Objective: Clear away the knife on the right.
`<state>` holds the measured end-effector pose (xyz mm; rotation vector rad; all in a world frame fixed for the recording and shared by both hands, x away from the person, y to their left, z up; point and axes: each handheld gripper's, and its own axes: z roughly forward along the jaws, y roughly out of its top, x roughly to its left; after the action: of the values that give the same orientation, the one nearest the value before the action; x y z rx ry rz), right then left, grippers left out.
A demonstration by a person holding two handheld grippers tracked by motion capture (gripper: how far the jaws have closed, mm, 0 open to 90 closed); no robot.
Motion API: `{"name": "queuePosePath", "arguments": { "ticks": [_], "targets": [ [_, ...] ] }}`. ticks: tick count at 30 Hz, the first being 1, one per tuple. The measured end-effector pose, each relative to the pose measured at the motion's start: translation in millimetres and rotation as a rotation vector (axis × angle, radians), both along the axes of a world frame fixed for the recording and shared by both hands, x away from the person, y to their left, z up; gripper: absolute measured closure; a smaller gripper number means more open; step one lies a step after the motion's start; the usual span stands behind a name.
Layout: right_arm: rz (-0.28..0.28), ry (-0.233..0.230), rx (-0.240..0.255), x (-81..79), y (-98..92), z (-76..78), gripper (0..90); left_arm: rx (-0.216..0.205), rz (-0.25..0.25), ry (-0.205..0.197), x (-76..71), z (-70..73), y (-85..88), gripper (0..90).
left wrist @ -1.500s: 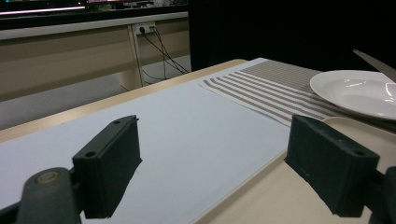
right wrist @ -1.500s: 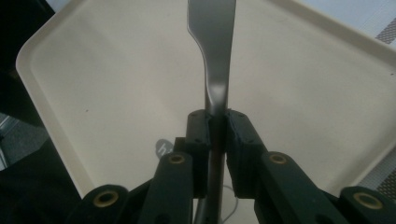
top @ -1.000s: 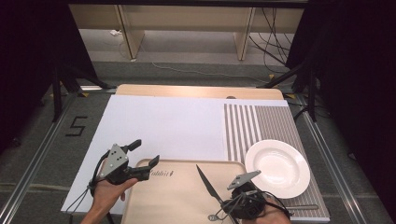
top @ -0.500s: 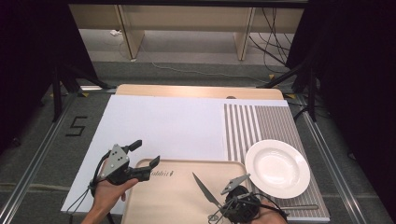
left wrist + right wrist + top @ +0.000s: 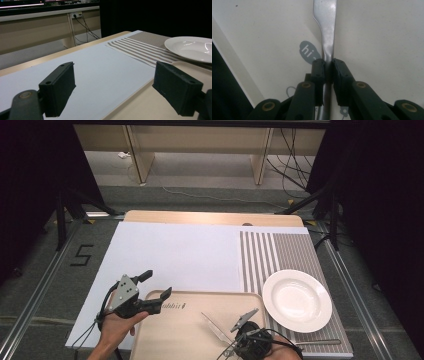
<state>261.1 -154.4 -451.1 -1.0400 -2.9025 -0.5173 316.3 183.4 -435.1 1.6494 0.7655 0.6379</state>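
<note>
From above, my right gripper (image 5: 239,330) holds a knife (image 5: 214,326) over the tray (image 5: 185,335), likely bound for the plate (image 5: 297,300), though my hand is cut off at the edge. Along the left gripper (image 5: 115,87) I see jaws wide and empty, straddling the tray's rim. Over the right gripper (image 5: 327,67) the pads pinch the knife's handle (image 5: 327,47); its blade tip runs out of frame.

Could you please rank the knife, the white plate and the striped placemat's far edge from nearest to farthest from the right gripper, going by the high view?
1. Knife: clamped in the right gripper, blade out over the tray.
2. White plate: just up and right of it.
3. Striped placemat, far edge: beyond the plate.
</note>
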Motion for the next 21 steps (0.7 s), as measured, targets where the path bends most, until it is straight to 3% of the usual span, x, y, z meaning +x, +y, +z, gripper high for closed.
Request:
{"name": "queuePosePath", "arguments": {
  "ticks": [12, 18, 21],
  "targets": [
    [0.009, 0.000, -0.025, -0.8, 3.9, -5.6, 80.2, -0.003, -0.003, -0.001, -0.1, -0.1, -0.2, 16.9],
    [0.004, -0.002, -0.013, -1.2, 3.8, -4.5, 79.0, -0.003, -0.003, -0.002, -0.2, -0.2, -0.5, 16.9],
    [-0.008, -0.012, 0.026, -1.4, 2.3, 1.8, 68.3, -0.002, -0.002, -0.001, -0.1, -0.2, -0.3, 16.9]
  ]
}}
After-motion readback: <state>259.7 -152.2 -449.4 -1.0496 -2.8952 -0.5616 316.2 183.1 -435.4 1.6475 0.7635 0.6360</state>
